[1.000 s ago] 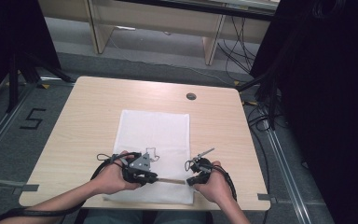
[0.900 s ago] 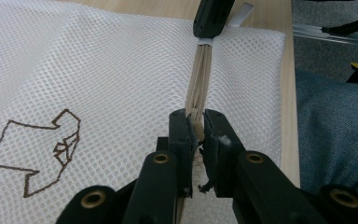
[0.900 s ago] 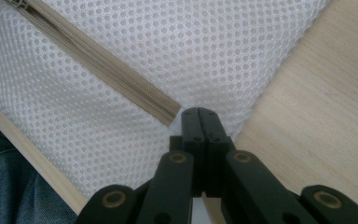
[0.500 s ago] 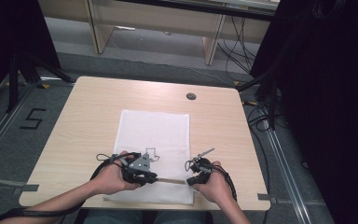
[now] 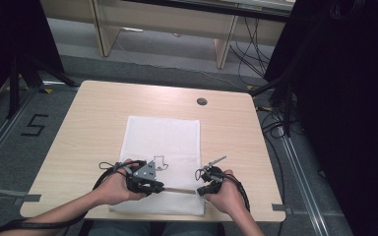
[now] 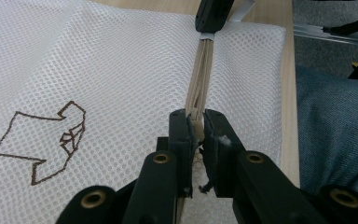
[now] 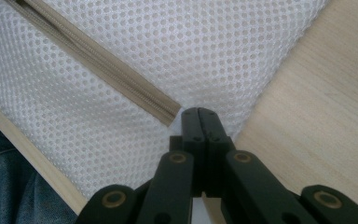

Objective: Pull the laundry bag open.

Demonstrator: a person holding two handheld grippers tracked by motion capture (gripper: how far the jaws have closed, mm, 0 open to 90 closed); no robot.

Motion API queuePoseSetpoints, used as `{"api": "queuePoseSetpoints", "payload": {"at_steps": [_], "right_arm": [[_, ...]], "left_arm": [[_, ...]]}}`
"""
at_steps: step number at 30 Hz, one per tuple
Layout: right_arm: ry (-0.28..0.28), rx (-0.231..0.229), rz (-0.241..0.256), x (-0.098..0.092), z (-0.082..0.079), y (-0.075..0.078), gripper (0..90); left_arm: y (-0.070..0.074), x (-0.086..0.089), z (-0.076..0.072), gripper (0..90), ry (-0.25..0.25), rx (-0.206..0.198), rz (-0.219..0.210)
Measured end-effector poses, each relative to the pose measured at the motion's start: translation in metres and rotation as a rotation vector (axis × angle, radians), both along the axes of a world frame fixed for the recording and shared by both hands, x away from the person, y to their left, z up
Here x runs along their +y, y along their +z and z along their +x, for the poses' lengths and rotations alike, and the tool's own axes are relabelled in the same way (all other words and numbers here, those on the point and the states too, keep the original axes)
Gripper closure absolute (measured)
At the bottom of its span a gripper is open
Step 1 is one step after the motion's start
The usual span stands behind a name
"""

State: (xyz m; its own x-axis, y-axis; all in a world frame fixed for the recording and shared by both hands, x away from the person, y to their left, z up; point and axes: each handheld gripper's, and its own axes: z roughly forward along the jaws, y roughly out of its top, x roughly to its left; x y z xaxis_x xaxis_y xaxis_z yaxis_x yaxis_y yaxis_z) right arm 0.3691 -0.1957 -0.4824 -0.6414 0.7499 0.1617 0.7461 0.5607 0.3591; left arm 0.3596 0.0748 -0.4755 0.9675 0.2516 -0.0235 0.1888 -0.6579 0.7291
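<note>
- Two grippers are on one white mesh laundry bag (image 5: 161, 162), which lies flat on the wooden table (image 5: 98, 113) with its long axis running near to far.
- The bag's beige zipper (image 5: 179, 191) runs left to right along the near edge, stretched between the two grippers.
- Left gripper (image 6: 196, 128): jaws narrow, clamped on the left end of the zipper; what it pinches there looks like the slider or pull, but I cannot tell which.
- Right gripper (image 7: 198, 117): jaws pressed together at the zipper's right end, apparently pinching the mesh at the bag's near-right corner.
- The key relation: the zipper line points straight from the left gripper toward the right one, so any slide would travel along that left-right axis, with the right hand acting as anchor.
- Zipper teeth look meshed in the right gripper view, so the bag reads as closed.
- Contents: bag lies flat; nothing visible inside.
- A brown outline logo (image 6: 46, 140) sits on the mesh, far of the zipper.
</note>
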Motion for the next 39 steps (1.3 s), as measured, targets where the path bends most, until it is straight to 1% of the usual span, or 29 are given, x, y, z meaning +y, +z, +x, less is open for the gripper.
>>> {"api": "queuePoseSetpoints", "payload": {"at_steps": [3,4,7,9,10,11,12,13,14,15,18,20,21,22,24,25,27,30,32,33,34,36,37,39], "right_arm": [[0.000,-0.001,0.000,0.0000,-0.0001,0.0000,90.0],[0.000,0.000,0.000,0.0000,-0.0001,0.0000,90.0],[0.000,0.000,0.002,-0.0001,0.0001,-0.0001,90.0],[0.002,0.002,0.006,-0.0004,-0.0001,0.0000,90.0],[0.001,0.003,0.004,-0.0003,-0.0002,0.0001,90.0],[0.002,0.002,0.005,-0.0003,-0.0001,0.0000,90.0],[0.002,0.002,0.004,-0.0004,0.0000,0.0001,90.0],[-0.001,0.004,0.003,-0.0003,-0.0001,0.0001,90.0],[0.003,0.002,0.003,-0.0004,0.0001,0.0000,90.0],[0.002,0.002,0.005,-0.0004,0.0000,0.0000,90.0],[0.002,0.002,0.005,-0.0004,0.0000,0.0000,90.0],[0.002,0.002,0.004,-0.0003,0.0000,0.0001,90.0],[0.001,0.003,0.004,-0.0003,-0.0001,0.0001,90.0],[0.001,0.002,0.005,-0.0003,-0.0001,0.0000,90.0],[0.000,0.005,0.003,-0.0004,0.0000,0.0001,90.0],[-0.002,0.006,0.003,-0.0004,0.0001,0.0002,90.0],[0.000,0.006,0.002,-0.0004,0.0001,0.0002,90.0],[-0.009,0.009,0.001,-0.0004,0.0001,-0.0001,90.0],[-0.008,0.009,0.002,-0.0005,0.0002,-0.0002,90.0],[-0.007,0.010,0.002,-0.0005,0.0002,-0.0001,90.0],[-0.008,0.010,0.003,-0.0005,0.0002,-0.0001,90.0],[-0.008,0.011,0.004,-0.0008,0.0003,-0.0001,90.0],[-0.008,0.012,0.004,-0.0009,0.0003,-0.0001,90.0],[-0.008,0.011,0.003,-0.0006,0.0002,-0.0001,90.0]], "left_arm": [[0.0006,0.0009,0.0002,81.7,0.001,0.000,-0.001],[0.0001,0.0007,-0.0002,81.7,0.008,0.008,-0.013],[-0.0007,0.0008,-0.0006,81.7,0.002,0.001,-0.006],[-0.0002,0.0019,0.0002,81.7,-0.001,-0.010,0.010],[-0.0005,0.0020,-0.0001,81.6,0.004,0.003,-0.008],[-0.0004,0.0024,-0.0002,81.7,0.008,0.002,-0.006],[0.0004,0.0036,0.0004,81.7,0.000,-0.002,0.000],[0.0000,0.0032,-0.0004,81.7,0.011,0.008,-0.010],[0.0004,0.0042,0.0001,81.7,0.001,-0.008,0.003],[0.0000,0.0041,-0.0003,81.7,0.009,0.006,-0.011],[0.0003,0.0042,-0.0001,81.7,0.003,-0.003,-0.003],[0.0007,0.0043,-0.0001,81.7,0.003,0.001,-0.004],[0.0010,0.0050,0.0000,81.7,0.001,-0.009,0.004],[0.0012,0.0056,0.0003,81.7,0.004,0.003,-0.004],[0.0012,0.0060,0.0000,81.7,0.007,-0.001,-0.004],[0.0016,0.0074,0.0006,81.7,0.001,-0.006,0.005],[0.0012,0.0073,0.0000,81.7,0.006,0.006,-0.006],[0.0013,0.0072,-0.0001,81.7,0.004,0.004,-0.006],[0.0014,0.0075,-0.0003,81.7,0.006,-0.004,0.000],[0.0019,0.0086,0.0003,81.7,-0.002,-0.008,0.007],[0.0014,0.0087,-0.0001,81.7,0.008,0.005,-0.010],[0.0016,0.0098,0.0002,81.7,0.001,-0.005,0.004],[0.0011,0.0098,-0.0003,81.7,0.007,0.008,-0.009],[0.0009,0.0097,-0.0005,81.7,0.007,0.003,-0.007]]}}
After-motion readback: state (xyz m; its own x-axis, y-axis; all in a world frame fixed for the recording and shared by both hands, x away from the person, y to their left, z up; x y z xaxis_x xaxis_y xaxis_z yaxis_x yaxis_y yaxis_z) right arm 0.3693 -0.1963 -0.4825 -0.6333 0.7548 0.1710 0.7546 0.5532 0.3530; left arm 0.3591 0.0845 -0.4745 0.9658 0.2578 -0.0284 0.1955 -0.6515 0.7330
